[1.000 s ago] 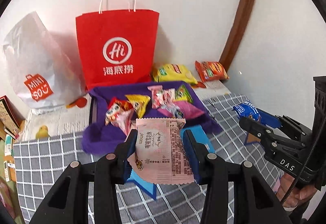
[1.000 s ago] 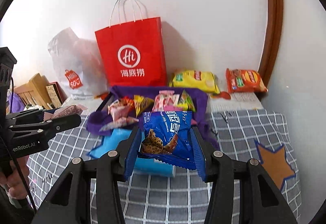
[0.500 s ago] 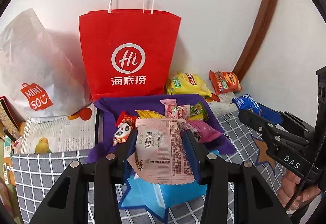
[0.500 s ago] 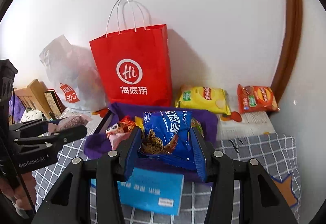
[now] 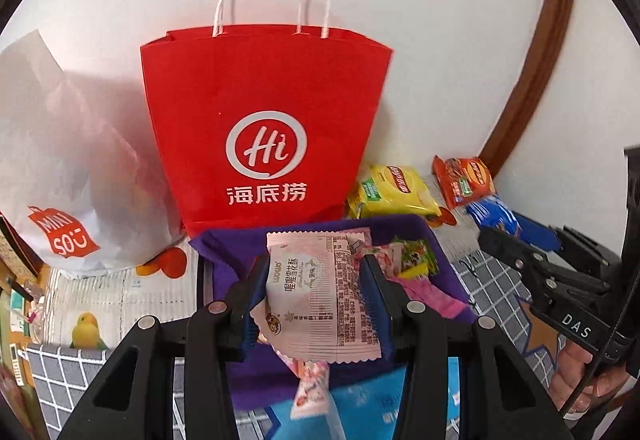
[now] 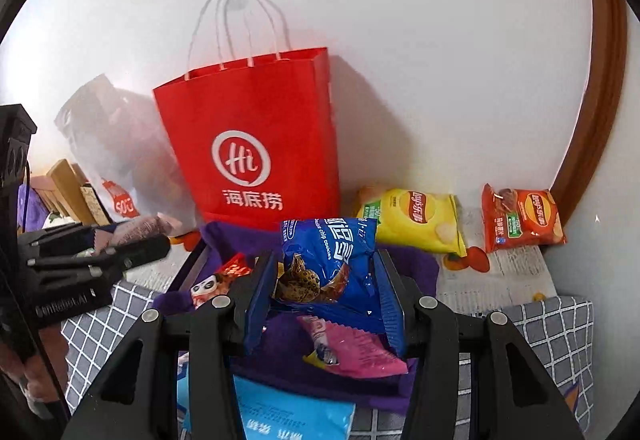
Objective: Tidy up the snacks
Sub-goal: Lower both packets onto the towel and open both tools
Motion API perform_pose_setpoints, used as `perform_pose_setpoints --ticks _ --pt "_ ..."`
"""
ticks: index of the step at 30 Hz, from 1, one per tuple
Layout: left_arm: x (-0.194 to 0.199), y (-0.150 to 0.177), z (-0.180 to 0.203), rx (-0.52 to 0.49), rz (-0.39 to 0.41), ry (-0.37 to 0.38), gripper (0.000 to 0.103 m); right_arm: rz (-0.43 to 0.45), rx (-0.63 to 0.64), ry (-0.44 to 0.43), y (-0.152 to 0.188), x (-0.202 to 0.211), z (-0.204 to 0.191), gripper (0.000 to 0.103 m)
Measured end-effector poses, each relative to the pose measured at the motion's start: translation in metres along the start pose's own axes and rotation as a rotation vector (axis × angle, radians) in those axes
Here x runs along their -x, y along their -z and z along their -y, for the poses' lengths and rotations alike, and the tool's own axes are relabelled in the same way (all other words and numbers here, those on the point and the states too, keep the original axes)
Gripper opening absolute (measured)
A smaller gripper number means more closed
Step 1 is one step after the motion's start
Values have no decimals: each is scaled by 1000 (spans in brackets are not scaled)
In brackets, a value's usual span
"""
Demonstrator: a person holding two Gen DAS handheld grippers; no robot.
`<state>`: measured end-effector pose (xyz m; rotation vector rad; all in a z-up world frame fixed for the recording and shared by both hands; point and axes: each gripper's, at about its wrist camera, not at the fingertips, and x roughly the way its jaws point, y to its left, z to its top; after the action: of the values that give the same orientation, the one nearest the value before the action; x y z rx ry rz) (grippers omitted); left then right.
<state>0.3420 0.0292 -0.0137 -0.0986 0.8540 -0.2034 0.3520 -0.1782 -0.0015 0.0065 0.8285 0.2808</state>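
Red paper bag [image 5: 264,128]: I see it upright against the white wall, white handles up, just behind the purple bin.
White plastic bag [image 5: 60,168]: slumped on the red bag's left side in my left view.
Purple bin [image 5: 412,228]: right below both my grippers, loose snacks inside, a magenta packet [image 6: 356,356] and a green packet [image 5: 416,256] among them.
Light blue pack [image 6: 280,416]: lying on the checked cloth [image 6: 552,324] at the bin's near edge.
Left gripper [image 5: 316,300]: I have its 2 blue pads clenched on the pink wafer packet [image 5: 316,292], held over the bin.
Right gripper [image 6: 324,288]: clamped on the blue cookie packet [image 6: 332,260], also over the bin.
Yellow chip bag [image 6: 416,220]: flat by the wall, right of the red bag.
Orange chip bag [image 6: 524,220]: beside the yellow one, apart from it, near the wooden frame.
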Motion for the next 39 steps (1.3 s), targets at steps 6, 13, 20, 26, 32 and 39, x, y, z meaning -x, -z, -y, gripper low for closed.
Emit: perform_pose_setpoints --ticks 6,13,20,26,32,39 --pt "-35 5 -25 64 -72 6 43 -65 -48 24 4 -30 23 48" --pt "-54 7 -51 151 -138 51 43 -125 -72 44 9 -54 41 48" --pt "-65 10 -49 151 -163 43 43 -164 -46 41 16 -68 34 48" --pt "-84 16 -37 115 -217 44 43 -221 -14 24 24 -85 24 48" --pt "-95 22 -28 107 -255 61 43 -276 -26 29 30 -99 26 49" --pt "-103 27 -19 87 -279 62 43 -297 -17 32 32 -106 25 49"
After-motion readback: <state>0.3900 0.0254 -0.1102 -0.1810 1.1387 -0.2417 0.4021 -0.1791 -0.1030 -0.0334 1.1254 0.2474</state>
